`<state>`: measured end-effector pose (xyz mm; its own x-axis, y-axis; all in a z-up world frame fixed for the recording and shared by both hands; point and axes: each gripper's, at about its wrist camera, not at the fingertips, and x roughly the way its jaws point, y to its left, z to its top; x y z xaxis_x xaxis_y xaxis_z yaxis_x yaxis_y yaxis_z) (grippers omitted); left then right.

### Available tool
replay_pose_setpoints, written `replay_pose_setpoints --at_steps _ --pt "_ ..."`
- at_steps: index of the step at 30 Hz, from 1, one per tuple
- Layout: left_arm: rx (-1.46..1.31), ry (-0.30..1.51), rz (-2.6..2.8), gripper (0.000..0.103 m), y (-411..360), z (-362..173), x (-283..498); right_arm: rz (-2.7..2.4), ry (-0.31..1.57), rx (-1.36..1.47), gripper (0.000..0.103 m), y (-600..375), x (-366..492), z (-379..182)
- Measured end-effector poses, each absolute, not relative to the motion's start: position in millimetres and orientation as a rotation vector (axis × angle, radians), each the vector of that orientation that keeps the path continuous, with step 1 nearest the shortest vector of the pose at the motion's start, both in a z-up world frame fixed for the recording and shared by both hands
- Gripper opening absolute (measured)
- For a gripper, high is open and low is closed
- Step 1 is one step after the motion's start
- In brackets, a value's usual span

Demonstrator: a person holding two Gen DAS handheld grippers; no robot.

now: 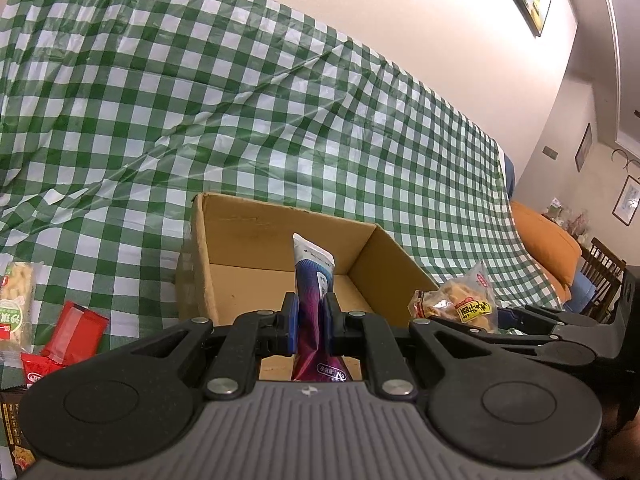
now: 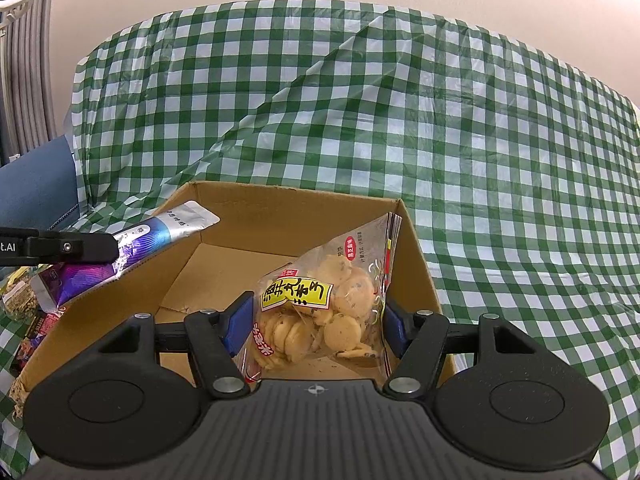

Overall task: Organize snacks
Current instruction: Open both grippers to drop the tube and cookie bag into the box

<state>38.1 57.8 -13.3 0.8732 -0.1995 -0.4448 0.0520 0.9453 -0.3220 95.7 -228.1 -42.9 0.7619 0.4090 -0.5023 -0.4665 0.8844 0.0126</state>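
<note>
With both loads already over the cardboard box (image 2: 280,216), the step in hand looks like the drop: bring each packet low past the rim before letting go, and release one at a time so the grippers don't foul each other.

The box is straight ahead of both grippers, open-topped, and its visible floor is bare. It sits on a green checked cloth (image 2: 480,160).

The right gripper (image 2: 316,322) pinches a clear cookie bag (image 2: 320,304) between its blue pads, over the near right part of the box. The bag is loose and bulky, so it may snag on the right wall; best to centre it first.

The left gripper (image 1: 310,324) is pressed tight on a purple-and-silver sachet (image 1: 314,280), which stands upright over the near rim. It's thin and should fall flat.

Counts: one box, one cookie bag, one sachet, two grippers. To the left gripper's left lie two red packets (image 1: 74,328) and one pale snack bar pack (image 1: 16,300); a dark packet shows at the frame edge.
</note>
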Motion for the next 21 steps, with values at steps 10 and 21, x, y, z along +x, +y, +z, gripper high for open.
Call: replay_pose_setpoints --at_steps 10,21 --pt "-0.324 0.481 -0.156 0.014 57.1 -11.6 37.1 0.473 0.516 -0.114 0.067 -210.1 103.3 -43.3" --pt "-0.345 0.513 -0.134 0.045 62.9 -17.9 41.5 0.394 0.489 -0.078 0.084 -195.4 102.4 -40.5"
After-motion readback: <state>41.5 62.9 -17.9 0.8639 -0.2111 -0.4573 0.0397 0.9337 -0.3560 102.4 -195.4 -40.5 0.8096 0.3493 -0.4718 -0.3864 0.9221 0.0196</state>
